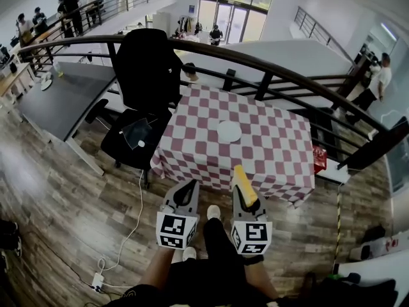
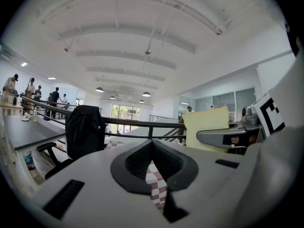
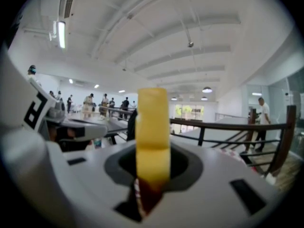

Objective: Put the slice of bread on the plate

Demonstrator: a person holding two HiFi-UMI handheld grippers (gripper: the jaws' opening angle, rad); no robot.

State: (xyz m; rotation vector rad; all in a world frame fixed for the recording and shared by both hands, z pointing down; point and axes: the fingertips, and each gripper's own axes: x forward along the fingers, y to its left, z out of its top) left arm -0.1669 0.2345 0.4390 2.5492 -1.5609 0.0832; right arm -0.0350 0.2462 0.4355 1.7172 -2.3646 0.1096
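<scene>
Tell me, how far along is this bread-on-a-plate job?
Done: the slice of bread is picked up, clamped on edge in the right gripper's jaws. In hand: it is held at the near side of the checkered table. Left: reach over to the white plate, which sits bare mid-table, and lay the slice on it. The left gripper is shut and empty.

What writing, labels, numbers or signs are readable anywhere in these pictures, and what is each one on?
No words or numbers can be read in any view.
The left gripper and right gripper bear black-and-white square markers: patterns, not letters.
The red item beside the checked table: any print is too small to read.
</scene>
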